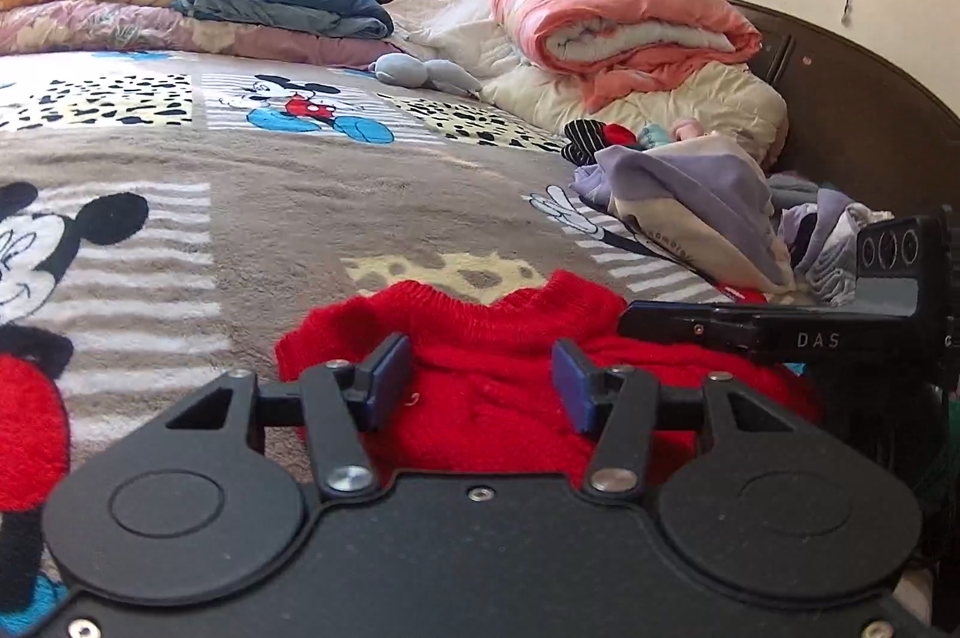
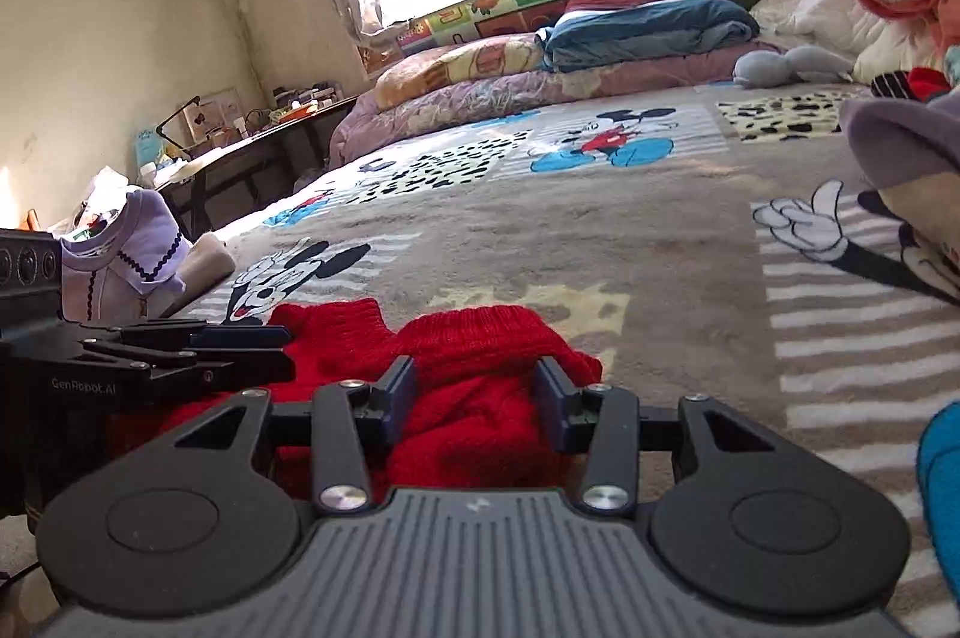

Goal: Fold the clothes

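A red knitted sweater lies bunched on the cartoon-mouse bedspread, its neckline turned away from me. My left gripper hovers low over it, open, with the knit between the blue pads but not pinched. My right gripper stands open the same way over the sweater, beside a ribbed hem or cuff. Each gripper shows in the other's view: the right one comes in from the right edge, the left one from the left edge, both just above the knit.
A heap of lilac and cream clothes lies to the right on the bed. A folded lilac garment sits at the left bed edge. Folded quilts, a blue blanket and a grey plush toy line the far side. A cluttered table stands left.
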